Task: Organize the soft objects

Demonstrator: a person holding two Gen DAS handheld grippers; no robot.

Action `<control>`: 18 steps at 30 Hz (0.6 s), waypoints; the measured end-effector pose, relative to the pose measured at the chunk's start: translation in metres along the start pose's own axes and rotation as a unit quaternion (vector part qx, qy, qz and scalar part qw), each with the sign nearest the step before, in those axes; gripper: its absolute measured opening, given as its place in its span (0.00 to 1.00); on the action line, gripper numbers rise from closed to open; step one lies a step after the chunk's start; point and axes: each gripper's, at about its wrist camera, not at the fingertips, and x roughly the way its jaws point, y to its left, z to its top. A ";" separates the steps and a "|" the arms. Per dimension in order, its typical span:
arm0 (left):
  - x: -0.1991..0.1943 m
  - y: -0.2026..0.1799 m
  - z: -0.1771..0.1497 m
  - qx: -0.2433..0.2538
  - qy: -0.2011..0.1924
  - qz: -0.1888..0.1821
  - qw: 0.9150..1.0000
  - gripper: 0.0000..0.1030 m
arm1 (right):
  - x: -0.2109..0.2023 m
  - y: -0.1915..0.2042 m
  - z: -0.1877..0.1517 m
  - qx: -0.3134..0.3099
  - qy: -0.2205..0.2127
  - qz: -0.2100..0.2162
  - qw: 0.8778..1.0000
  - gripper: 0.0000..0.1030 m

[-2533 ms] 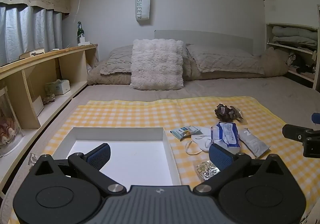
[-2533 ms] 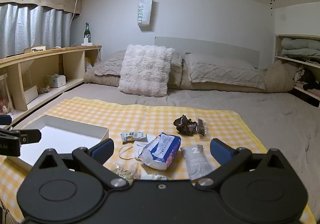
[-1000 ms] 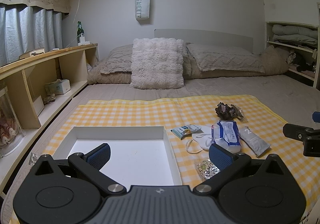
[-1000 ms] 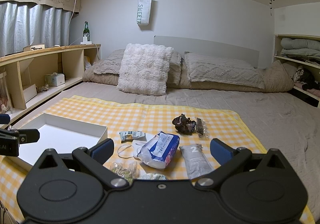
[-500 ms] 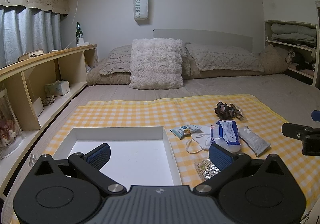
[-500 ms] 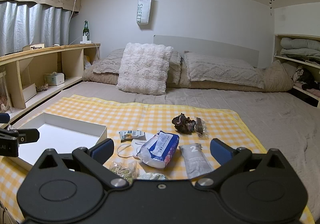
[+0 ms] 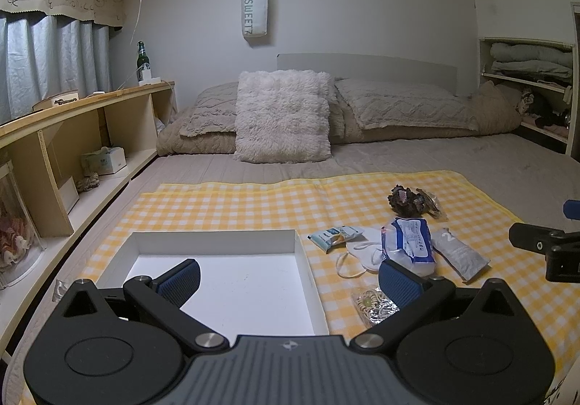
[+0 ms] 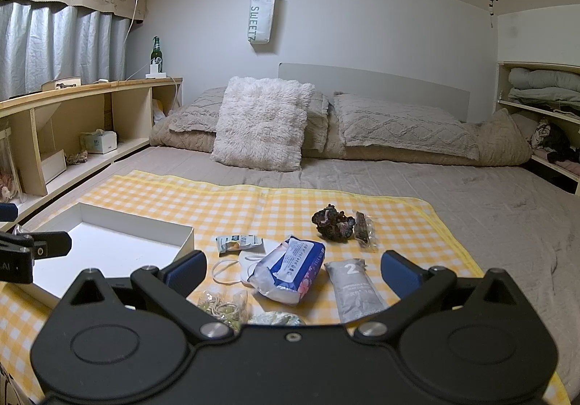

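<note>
Left wrist view: the left gripper (image 7: 288, 280) hovers above a white shallow box (image 7: 302, 260) that lies on a yellow checked cloth (image 7: 232, 205) spread over the bed; its two blue-padded fingers (image 7: 180, 280) are spread wide with nothing between them. The box interior is bare. To the right of the box, on the cloth, lie the soft objects: a small blue-and-white snack packet (image 7: 335, 234); a white face mask (image 7: 359, 254) with ear loops, partly under a blue-and-white tissue pack (image 7: 409, 242); a grey sachet marked "2" (image 7: 458, 253) just right of the tissue pack; a dark crumpled scrunchie (image 7: 402, 201) farther back, with a small clear-wrapped dark item (image 7: 429, 202) touching it; and a clear bag of rubber bands (image 7: 373, 301) nearest the camera. Part of the other tool enters at the right edge.

Right wrist view: the right gripper (image 8: 293, 274) hangs over the same cluster, its fingers (image 8: 400, 272) likewise wide apart and holding nothing. The tissue pack (image 8: 290, 267) lies between them, overlapping the mask (image 8: 250, 262); the sachet (image 8: 353, 291) is just to its right, the snack packet (image 8: 237, 242) behind-left, the scrunchie (image 8: 331, 218) and wrapped item (image 8: 363, 225) beyond. The rubber-band bag (image 8: 223, 305) lies near the left finger. The box (image 8: 185, 234) sits to the left. A fluffy cushion (image 8: 262, 122) leans against the pillows.
</note>
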 end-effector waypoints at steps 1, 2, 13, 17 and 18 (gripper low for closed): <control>0.000 0.000 0.000 0.000 0.000 0.000 1.000 1.00 | 0.000 0.000 0.000 0.000 0.000 0.000 1.000 1.00; 0.000 0.000 0.000 0.000 0.000 0.000 1.000 1.00 | 0.000 0.000 0.000 0.000 0.000 0.000 1.000 1.00; 0.000 -0.001 0.001 -0.001 0.001 0.002 1.000 1.00 | 0.000 0.000 0.000 0.000 0.000 0.000 1.000 1.00; 0.000 -0.001 0.001 -0.001 0.001 0.003 1.000 1.00 | -0.001 0.000 0.002 0.000 0.000 0.000 1.000 1.00; 0.000 -0.001 0.002 0.000 0.001 0.004 1.000 1.00 | -0.002 0.001 0.002 0.000 0.000 0.000 1.000 1.00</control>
